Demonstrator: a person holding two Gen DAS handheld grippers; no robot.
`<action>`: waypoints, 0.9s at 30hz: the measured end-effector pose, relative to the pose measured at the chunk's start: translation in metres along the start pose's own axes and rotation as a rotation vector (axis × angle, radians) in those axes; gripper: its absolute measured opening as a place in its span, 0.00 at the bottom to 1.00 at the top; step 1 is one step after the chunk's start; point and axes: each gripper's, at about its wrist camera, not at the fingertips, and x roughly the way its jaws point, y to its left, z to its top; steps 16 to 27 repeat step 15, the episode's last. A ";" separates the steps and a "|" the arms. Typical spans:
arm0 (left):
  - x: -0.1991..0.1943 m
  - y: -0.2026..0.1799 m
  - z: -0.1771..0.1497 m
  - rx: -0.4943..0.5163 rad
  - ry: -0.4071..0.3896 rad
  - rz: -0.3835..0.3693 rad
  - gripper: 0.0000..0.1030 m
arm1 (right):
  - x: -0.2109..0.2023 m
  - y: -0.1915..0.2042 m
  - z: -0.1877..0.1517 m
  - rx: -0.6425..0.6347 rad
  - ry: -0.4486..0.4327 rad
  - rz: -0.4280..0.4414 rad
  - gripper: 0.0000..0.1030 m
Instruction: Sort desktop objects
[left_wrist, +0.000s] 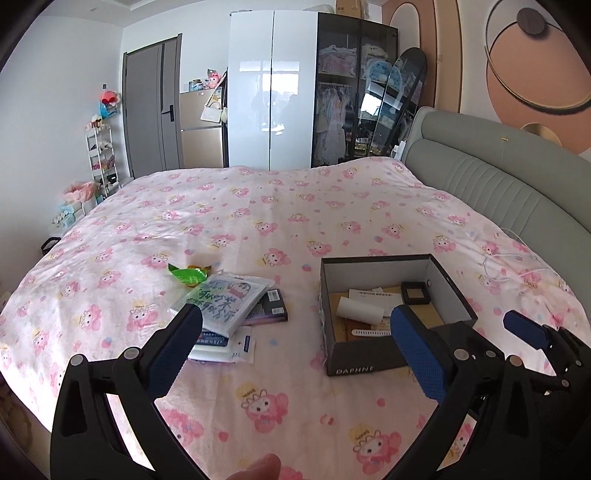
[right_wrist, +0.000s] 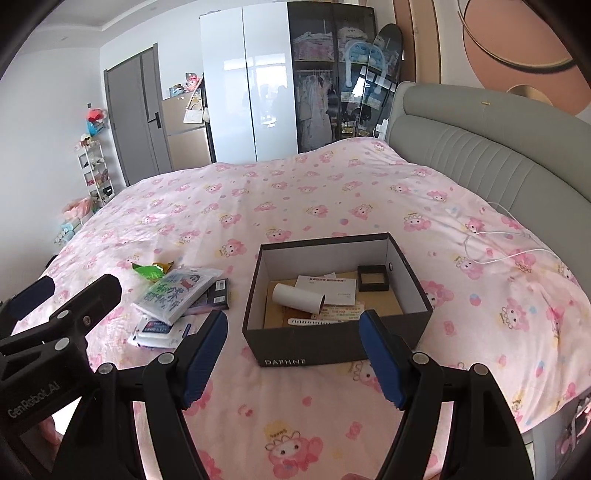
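**Sorting on the bed: box part-filled, pile still waiting**

So the dark shoebox (right_wrist: 338, 341) sits lower centre of the right wrist view, on the pink cartoon bedspread (right_wrist: 295, 192). It already holds a few bits: a white paper roll (right_wrist: 297, 297), a white strap (right_wrist: 314, 322), some paper slips (right_wrist: 327, 286) and a small black square case (right_wrist: 373, 277).

What looks left is the loose pile just left of the box: a printed plastic packet (left_wrist: 221, 304) lying on a dark booklet (left_wrist: 271, 308), white sachets (left_wrist: 231, 349) under it, and a green wrapper (left_wrist: 186, 275) behind.

Left claw (left_wrist: 295, 350) is spread wide with nothing between its pads, hanging over the gap between pile and box. Right claw (right_wrist: 295, 358) is spread and empty too, lined up on the box's near wall. I'd call it maybe halfway.
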 end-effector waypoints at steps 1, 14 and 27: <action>-0.003 0.000 -0.004 0.001 -0.001 0.006 1.00 | -0.002 -0.001 -0.004 0.000 -0.005 -0.005 0.70; -0.015 -0.007 -0.035 0.005 0.022 -0.003 1.00 | -0.019 -0.011 -0.029 0.013 -0.010 -0.015 0.70; -0.016 -0.008 -0.035 0.006 0.019 -0.003 1.00 | -0.020 -0.011 -0.029 0.014 -0.010 -0.014 0.70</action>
